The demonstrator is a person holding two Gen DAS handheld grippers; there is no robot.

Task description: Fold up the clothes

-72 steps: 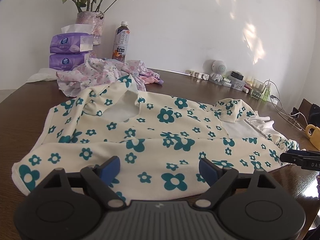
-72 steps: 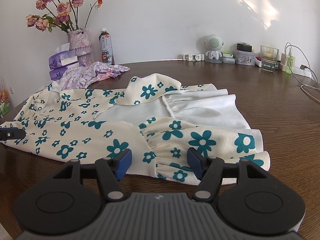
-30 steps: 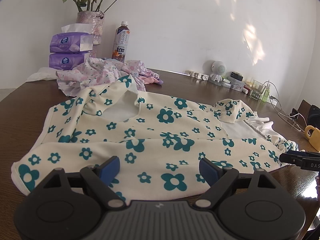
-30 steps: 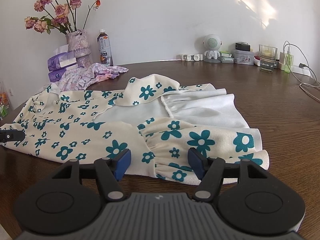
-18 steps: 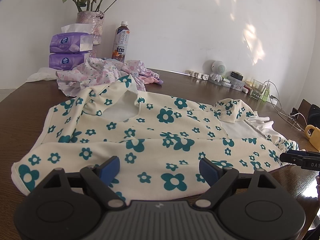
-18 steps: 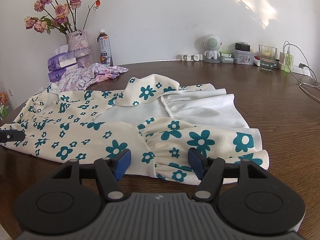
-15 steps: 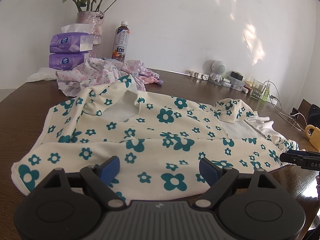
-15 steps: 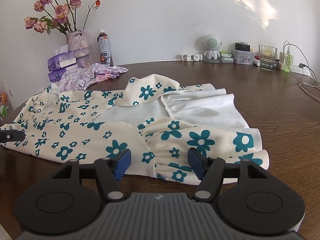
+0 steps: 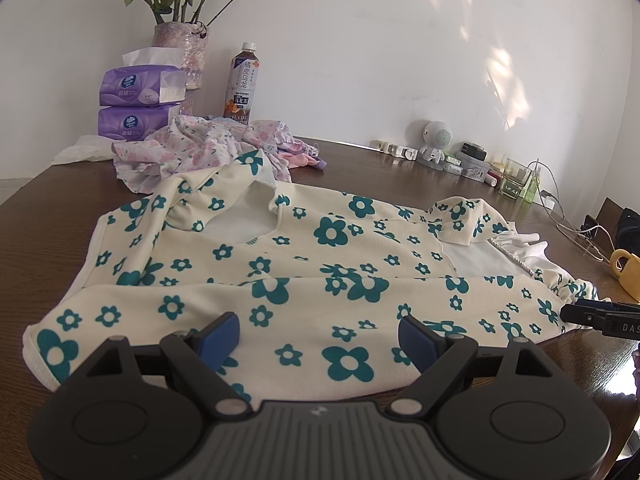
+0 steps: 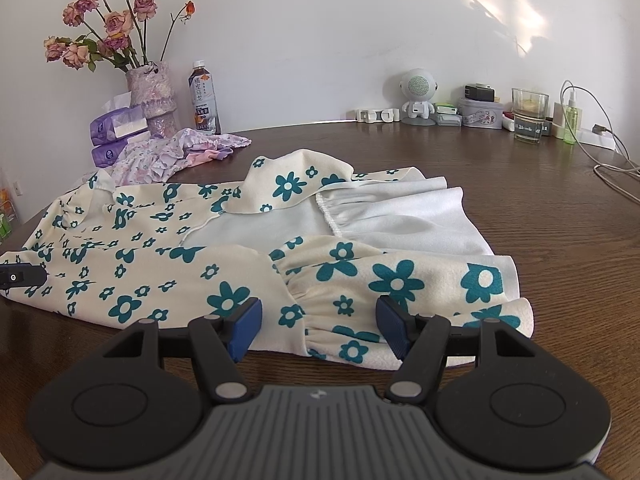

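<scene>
blue ribbed pads tip both tools. the left gripper [image 9: 319,334] has its jaws spread wide, hovering low over the near hem of the cream floral dress [image 9: 280,276], holding nothing; whether the pads touch the cloth is hard to tell. the right gripper [image 10: 318,327] stands the same way, jaws apart and empty, at the near edge of the dress's gathered skirt part [image 10: 384,280].

soft, fleecy cloth printed with teal flowers lies spread flat just ahead of both tools, partly folded: a long strip is turned over along the near side, a flap is turned back farther off, and the plain white inside [image 10: 400,220] shows with a puckered seam. each tool's black tip shows at the edge of the other's view, at opposite ends of the garment.

beyond the dress sits a crumpled pink and lilac floral garment [image 9: 208,148], then two stacked purple tissue packs [image 9: 136,108], a mottled vase of dried roses [image 10: 154,96] and a tea bottle [image 9: 242,80]. the dark wood-grain table [image 10: 560,240] runs to a white wall with sun patches. far right of the tools are a small white robot figure [image 10: 418,96], a glass [image 10: 528,114], a green spray bottle [image 10: 570,120], white cables [image 10: 612,172] and a yellow mug [image 9: 628,272].
</scene>
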